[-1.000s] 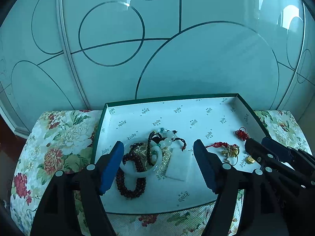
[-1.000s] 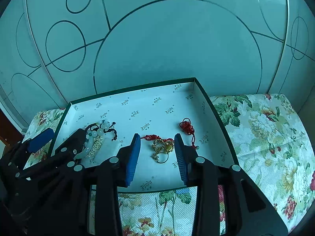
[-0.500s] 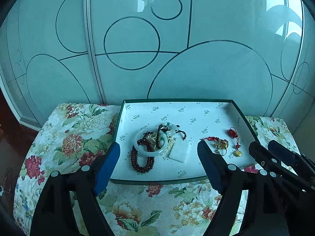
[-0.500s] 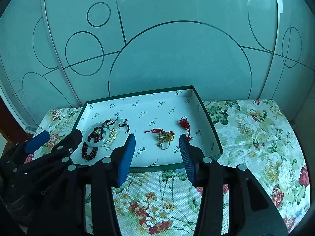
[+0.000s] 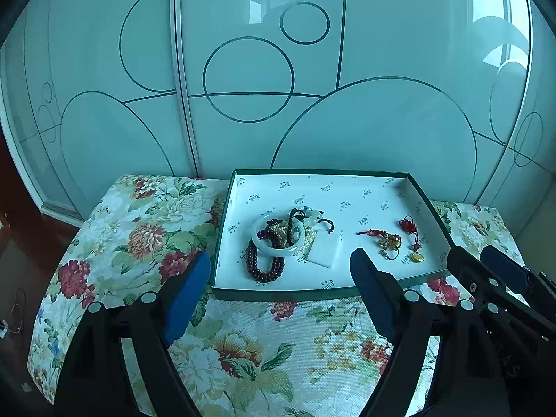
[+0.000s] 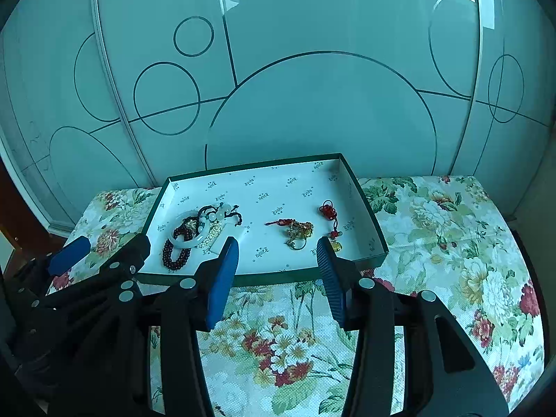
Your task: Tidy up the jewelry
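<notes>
— Looking sorted? Both the left gripper point(image 5: 279, 288) and right gripper point(image 6: 278, 271) hang released, empty, short of the green-rimmed white box point(image 6: 377, 239).
— Partly. Gold charm point(image 6: 299, 231) and red knot point(image 6: 328, 212) lie apart at right; white bangle point(image 5: 278, 234) and dark red beads point(image 5: 264, 266) sit heaped at left.

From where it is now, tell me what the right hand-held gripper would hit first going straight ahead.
Probably the near wall of the green tray, just ahead of the open right hand-held gripper; if it clears that, the gold charm inside. Depth is hard to judge.
</notes>
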A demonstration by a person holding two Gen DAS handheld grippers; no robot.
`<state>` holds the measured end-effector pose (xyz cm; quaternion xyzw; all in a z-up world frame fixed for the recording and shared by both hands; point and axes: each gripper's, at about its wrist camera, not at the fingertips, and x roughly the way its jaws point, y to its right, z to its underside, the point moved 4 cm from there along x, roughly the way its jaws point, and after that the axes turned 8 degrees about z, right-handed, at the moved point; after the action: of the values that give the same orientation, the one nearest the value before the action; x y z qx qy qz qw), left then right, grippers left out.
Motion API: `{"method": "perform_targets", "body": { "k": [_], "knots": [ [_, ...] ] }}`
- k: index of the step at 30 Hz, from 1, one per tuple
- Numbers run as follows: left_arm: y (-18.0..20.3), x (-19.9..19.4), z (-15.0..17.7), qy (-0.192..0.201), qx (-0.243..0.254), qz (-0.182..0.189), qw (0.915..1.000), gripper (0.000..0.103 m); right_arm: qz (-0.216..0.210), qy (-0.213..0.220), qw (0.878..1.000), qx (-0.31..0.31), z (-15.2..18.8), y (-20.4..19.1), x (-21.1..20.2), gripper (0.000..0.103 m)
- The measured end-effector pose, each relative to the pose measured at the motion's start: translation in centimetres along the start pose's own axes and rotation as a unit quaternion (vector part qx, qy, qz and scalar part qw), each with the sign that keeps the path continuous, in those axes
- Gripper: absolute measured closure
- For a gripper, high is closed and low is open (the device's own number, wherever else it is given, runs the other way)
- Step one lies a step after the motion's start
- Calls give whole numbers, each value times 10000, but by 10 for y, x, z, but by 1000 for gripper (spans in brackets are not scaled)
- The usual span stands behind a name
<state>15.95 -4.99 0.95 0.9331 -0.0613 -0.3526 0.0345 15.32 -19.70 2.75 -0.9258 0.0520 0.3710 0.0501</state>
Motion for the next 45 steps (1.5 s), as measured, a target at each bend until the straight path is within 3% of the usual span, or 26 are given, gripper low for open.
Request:
{"method": "perform_targets", "body": {
  "k": [17,45],
  "knots": [
    [-5,-20,6,43,-40,58,10000,22,-1,112,9999,19,5,-6,-23,53],
    [-5,-18,9,-22,-4,80,10000,21,19,139,9999,16,6,-5,-27,53]
  ]
}}
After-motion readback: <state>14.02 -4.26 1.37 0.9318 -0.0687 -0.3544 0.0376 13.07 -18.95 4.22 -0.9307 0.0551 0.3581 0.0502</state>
